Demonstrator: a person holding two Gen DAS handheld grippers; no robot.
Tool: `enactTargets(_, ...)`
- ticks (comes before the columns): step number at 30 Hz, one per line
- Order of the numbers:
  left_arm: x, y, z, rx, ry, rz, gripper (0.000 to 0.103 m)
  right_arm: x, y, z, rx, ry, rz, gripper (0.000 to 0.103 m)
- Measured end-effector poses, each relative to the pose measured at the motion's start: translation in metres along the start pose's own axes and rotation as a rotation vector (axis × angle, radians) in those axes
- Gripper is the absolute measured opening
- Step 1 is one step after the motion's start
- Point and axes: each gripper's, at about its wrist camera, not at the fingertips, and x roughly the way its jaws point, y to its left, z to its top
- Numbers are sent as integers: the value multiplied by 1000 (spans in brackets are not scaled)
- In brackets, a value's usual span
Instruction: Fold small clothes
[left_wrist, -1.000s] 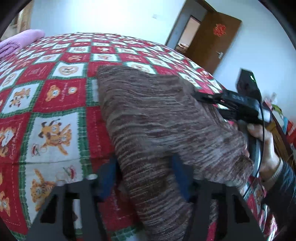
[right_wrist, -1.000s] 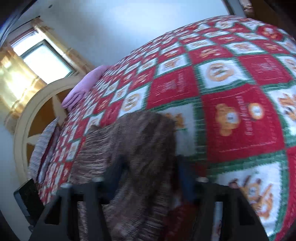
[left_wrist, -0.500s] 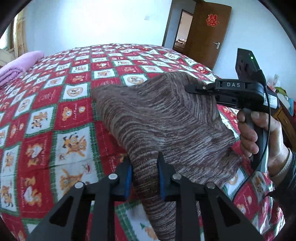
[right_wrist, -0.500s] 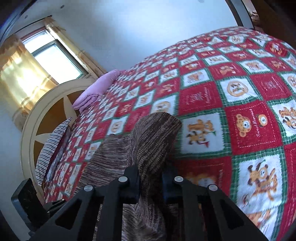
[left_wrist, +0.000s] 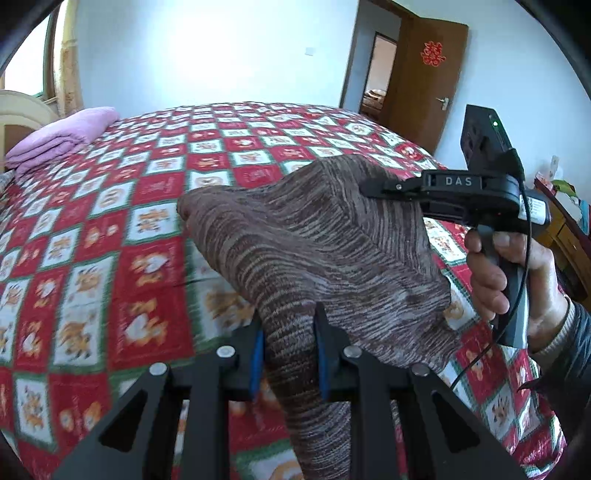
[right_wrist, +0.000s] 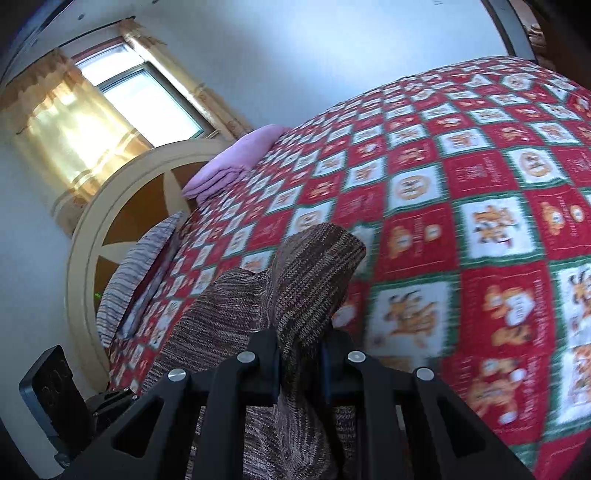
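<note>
**Two grips, one lifted knit**

Two corners of the brown knit garment are pinched, one by the left gripper, one by the right gripper, above the patchwork bedspread. Judged best: carry both forward level, keeping the edge taut.

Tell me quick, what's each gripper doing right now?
Left gripper: shut on the brown striped knitted garment.
Right gripper: shut on the same garment.

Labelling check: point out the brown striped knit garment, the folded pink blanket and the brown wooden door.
brown striped knit garment (left_wrist: 314, 236), left wrist view, raised middle panel
folded pink blanket (left_wrist: 62, 134), left wrist view, top fold
brown wooden door (left_wrist: 424, 85), left wrist view, open leaf
</note>
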Motion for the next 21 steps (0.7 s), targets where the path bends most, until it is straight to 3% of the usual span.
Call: enactTargets(21,-89,83,-65,-133,-68,119,23,79,136,-48,-133,141,157,16)
